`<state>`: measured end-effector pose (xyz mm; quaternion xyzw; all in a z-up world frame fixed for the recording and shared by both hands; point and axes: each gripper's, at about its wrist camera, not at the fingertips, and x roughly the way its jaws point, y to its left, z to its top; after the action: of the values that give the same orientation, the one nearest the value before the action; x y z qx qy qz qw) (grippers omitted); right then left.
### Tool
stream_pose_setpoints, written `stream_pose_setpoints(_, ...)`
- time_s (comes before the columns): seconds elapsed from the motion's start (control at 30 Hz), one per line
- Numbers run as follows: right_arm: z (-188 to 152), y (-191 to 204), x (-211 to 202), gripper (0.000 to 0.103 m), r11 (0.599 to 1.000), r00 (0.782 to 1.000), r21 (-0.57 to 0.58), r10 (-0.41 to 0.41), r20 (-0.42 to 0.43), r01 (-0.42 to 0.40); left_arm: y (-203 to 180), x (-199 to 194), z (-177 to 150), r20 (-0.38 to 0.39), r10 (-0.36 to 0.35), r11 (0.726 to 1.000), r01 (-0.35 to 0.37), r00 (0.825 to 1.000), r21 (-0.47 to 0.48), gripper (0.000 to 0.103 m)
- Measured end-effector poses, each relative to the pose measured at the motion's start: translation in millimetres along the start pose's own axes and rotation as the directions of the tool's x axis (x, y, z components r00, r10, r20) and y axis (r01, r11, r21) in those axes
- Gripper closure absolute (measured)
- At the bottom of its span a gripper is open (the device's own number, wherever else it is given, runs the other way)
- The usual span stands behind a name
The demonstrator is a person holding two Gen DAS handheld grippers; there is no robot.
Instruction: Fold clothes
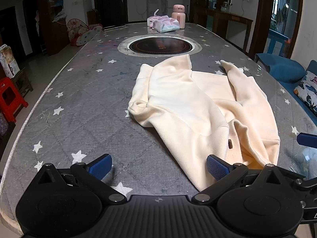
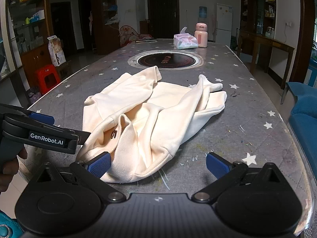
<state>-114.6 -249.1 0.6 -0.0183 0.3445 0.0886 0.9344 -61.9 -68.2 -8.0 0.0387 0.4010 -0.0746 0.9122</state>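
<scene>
Low over the star-printed surface (image 1: 79,107), left gripper (image 1: 158,166) spread wide, holding nothing; its right pad touches the near hem of the cream garment (image 1: 198,107), which lies crumpled ahead and to its right. Right gripper (image 2: 158,163) also wide open, empty, garment just ahead, left pad against the fabric. Beyond: round inset cooktop (image 1: 159,44), tissue pack (image 2: 185,41), pink flask (image 2: 201,35).
</scene>
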Motion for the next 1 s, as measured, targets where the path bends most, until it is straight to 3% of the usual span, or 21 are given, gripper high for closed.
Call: stream_pose_setpoints(1.0, 15.9, -5.1, 20.1, 0.000, 0.999, 0.999, 0.000, 0.037, -0.005, -0.037, 2.5, 20.3, 25.8, -0.018, 0.002, 1.000, -0.001, 1.000, 0.007, 0.000)
